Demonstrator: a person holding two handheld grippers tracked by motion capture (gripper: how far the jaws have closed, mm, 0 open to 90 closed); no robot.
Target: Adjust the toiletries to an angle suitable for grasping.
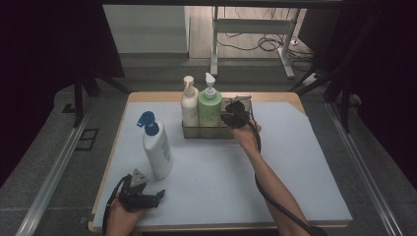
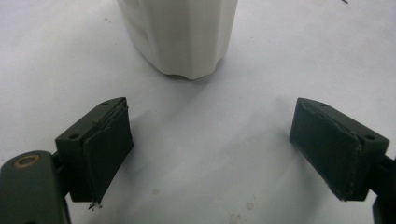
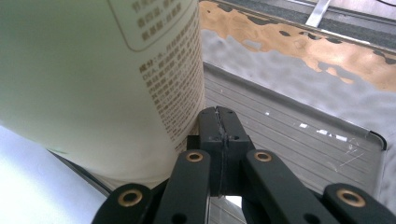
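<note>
Right gripper view shows the right gripper (image 3: 219, 122) clenched empty beside the green bottle (image 3: 93, 70); left gripper (image 2: 210, 154) gapes.

Ahead of you, a cream pump bottle (image 1: 189, 105) stands upright at the far middle of the table (image 1: 147, 96), its white pump head pointing right. A pale grey-blue mat (image 1: 221, 182) covers nearly the whole tabletop, so you see bare wood only as a thin strip along the far and left edges. To your left and right, a metal rail (image 1: 54, 172) runs along each side of the table over grey carpet (image 1: 44, 147). Beyond the far edge stands a white desk frame (image 1: 215, 49), with loose black cables (image 1: 255, 44) on the floor to its right. Dark curtains (image 1: 49, 44) hang on both sides.
</note>
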